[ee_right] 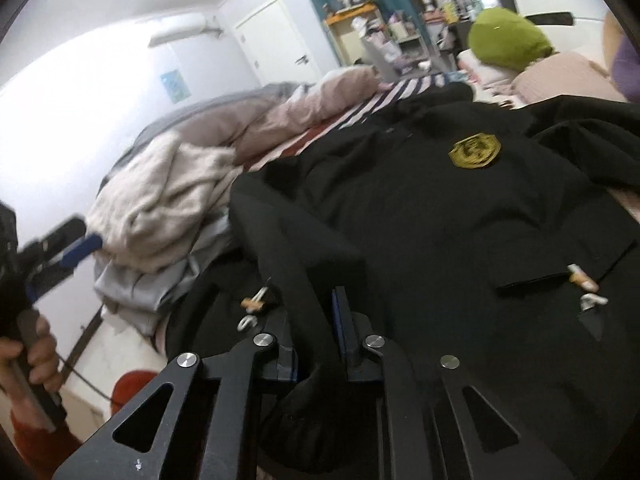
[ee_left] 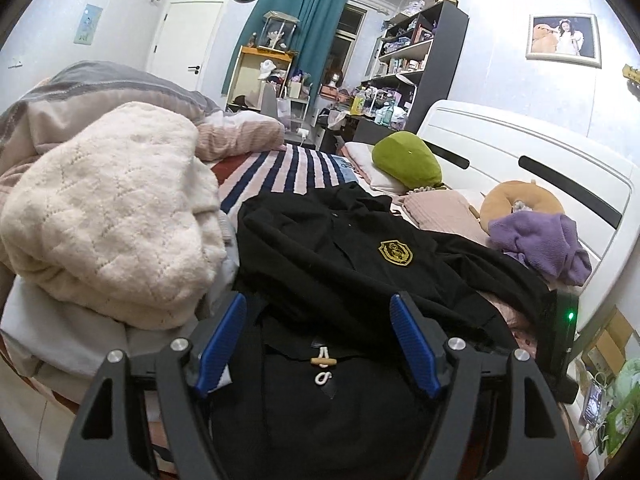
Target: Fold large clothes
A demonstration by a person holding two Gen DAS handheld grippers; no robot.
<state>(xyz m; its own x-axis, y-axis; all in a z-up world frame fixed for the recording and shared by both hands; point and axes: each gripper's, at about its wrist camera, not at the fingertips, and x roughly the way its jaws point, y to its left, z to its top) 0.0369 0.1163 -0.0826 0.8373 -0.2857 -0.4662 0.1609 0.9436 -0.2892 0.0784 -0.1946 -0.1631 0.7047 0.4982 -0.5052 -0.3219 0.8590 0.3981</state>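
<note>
A black coat with a gold chest badge and toggle fastenings lies front up on the bed. My left gripper is open and empty, hovering over the coat's lower part near a toggle. In the right wrist view the coat fills the frame. My right gripper is shut on a fold of black coat fabric, seemingly a sleeve, held over the coat's left side. The left gripper shows at the far left, in a hand.
A cream blanket and a pink-grey duvet are piled left of the coat. A green cushion, a tan neck pillow and a purple garment lie by the white headboard. Striped sheet lies beyond.
</note>
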